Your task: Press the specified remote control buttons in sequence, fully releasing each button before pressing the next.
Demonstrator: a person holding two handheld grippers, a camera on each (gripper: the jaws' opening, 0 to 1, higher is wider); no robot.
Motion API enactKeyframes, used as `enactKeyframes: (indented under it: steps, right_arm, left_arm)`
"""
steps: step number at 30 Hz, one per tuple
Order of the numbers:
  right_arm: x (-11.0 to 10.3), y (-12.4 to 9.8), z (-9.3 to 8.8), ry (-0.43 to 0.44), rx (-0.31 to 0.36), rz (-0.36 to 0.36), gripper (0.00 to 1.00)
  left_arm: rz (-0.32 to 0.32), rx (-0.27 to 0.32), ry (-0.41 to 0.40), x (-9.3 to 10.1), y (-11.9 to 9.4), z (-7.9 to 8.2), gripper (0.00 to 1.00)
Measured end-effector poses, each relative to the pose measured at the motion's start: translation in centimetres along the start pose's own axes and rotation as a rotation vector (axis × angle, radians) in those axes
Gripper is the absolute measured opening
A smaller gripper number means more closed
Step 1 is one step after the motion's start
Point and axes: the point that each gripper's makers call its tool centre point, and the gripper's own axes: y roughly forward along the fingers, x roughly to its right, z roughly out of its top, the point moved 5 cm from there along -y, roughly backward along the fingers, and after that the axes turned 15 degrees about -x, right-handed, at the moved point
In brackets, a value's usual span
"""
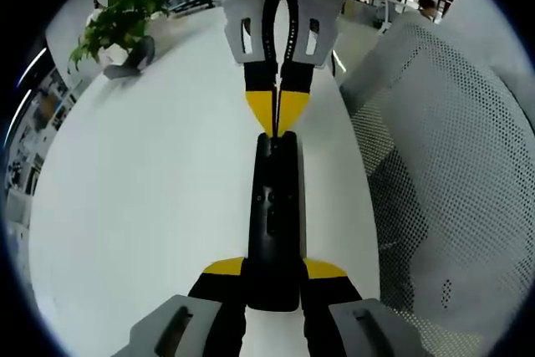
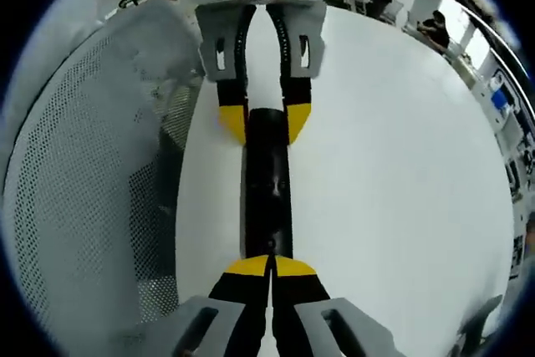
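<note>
Looks like an open-plan office: white tabletop (image 1: 150, 190), grey mesh office chair (image 1: 451, 173), a potted plant (image 1: 117, 27), and people sitting at desks (image 2: 435, 27) in the background.

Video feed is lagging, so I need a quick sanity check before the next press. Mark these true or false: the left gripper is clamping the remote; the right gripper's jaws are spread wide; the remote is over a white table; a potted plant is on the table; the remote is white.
1. The left gripper is clamping the remote: true, its jaws hold the remote's sides.
2. The right gripper has its jaws spread wide: false, they are shut, tips together at the remote's end.
3. The remote is over a white table: true.
4. A potted plant is on the table: true, at its far edge.
5. The remote is white: false, it is black.
</note>
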Motion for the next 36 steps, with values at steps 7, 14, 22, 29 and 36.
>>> enactKeyframes:
  steps: [7, 14, 22, 29, 36]
  right_arm:
    - [0.2, 0.0, 0.1, 0.073, -0.024, 0.023, 0.0]
    - [-0.2, -0.1, -0.7, 0.152, 0.138, -0.006, 0.0]
    - [-0.5, -0.3, 0.4, 0.149, 0.186, -0.046, 0.0]
    - [-0.5, 0.0, 0.4, 0.116, 0.162, -0.054, 0.0]
    - [-0.4, 0.2, 0.7, 0.136, 0.131, -0.063, 0.0]
  left_arm:
    - [0.004, 0.035, -0.014, 0.1, 0.0, -0.2, 0.24]
    - [0.004, 0.04, -0.019, 0.1, 0.1, -0.1, 0.24]
    - [0.005, 0.03, -0.02, 0.2, 0.1, -0.1, 0.24]
    - [0.004, 0.037, -0.022, 0.1, 0.1, -0.1, 0.24]
    - [0.003, 0.036, -0.017, 0.2, 0.1, -0.1, 0.24]
